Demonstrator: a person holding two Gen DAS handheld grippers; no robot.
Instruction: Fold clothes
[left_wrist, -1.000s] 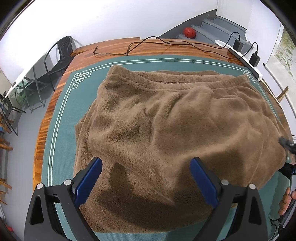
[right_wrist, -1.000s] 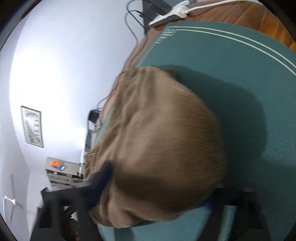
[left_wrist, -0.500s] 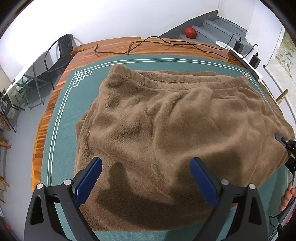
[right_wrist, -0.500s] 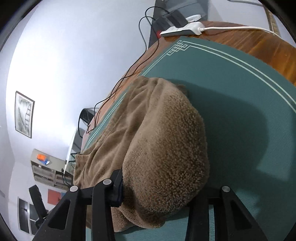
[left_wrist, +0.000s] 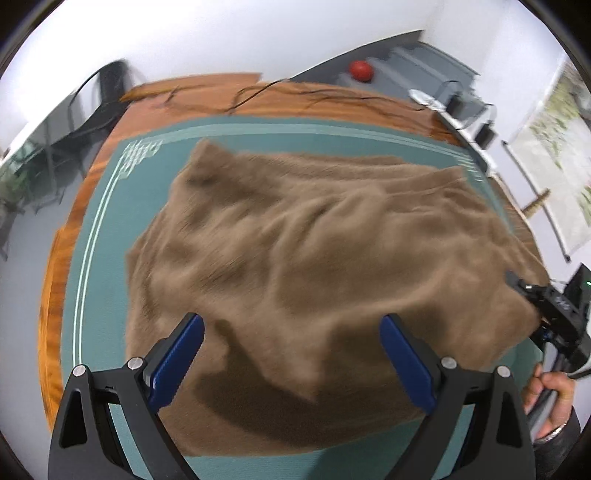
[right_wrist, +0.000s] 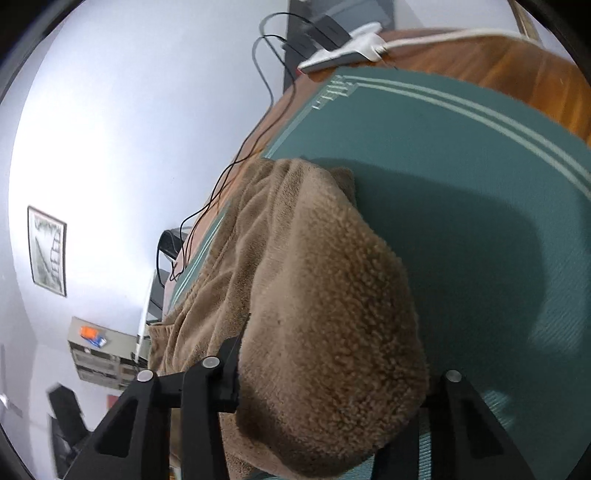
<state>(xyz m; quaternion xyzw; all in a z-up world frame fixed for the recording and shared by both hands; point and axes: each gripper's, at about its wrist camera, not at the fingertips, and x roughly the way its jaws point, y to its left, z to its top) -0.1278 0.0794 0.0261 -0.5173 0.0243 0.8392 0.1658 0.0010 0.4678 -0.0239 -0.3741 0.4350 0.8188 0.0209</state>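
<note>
A white-walled room with a wooden desk (left_wrist: 85, 206) covered by a green mat (left_wrist: 103, 236) with pale border lines. At the far left stands a dark chair (left_wrist: 107, 92); black cables (left_wrist: 295, 92) trail along the back edge of the desk; a red ball (left_wrist: 361, 70) lies on grey steps beyond, and a white power strip (right_wrist: 343, 55) sits at the desk's right corner.

The garment, a brown fleece (left_wrist: 314, 251), lies spread across most of the mat, rumpled, with what looks like a ribbed band along its far edge. No clean fold line is visible, so the folding appears to be at its start: one edge gathered, everything else left to do.

The left gripper (left_wrist: 291, 365) hovers over the near edge of the fleece, its blue-padded fingers (left_wrist: 177, 362) set wide and holding nothing.

At the right edge, the right gripper (right_wrist: 332, 398) pinches a thick bunch of the fleece, its fingers narrowed onto the cloth, which bulges out between them and lifts clear of the mat. A hand (left_wrist: 550, 402) grips its handle.

Judging from this, the next step is to carry the right side across toward the left.
</note>
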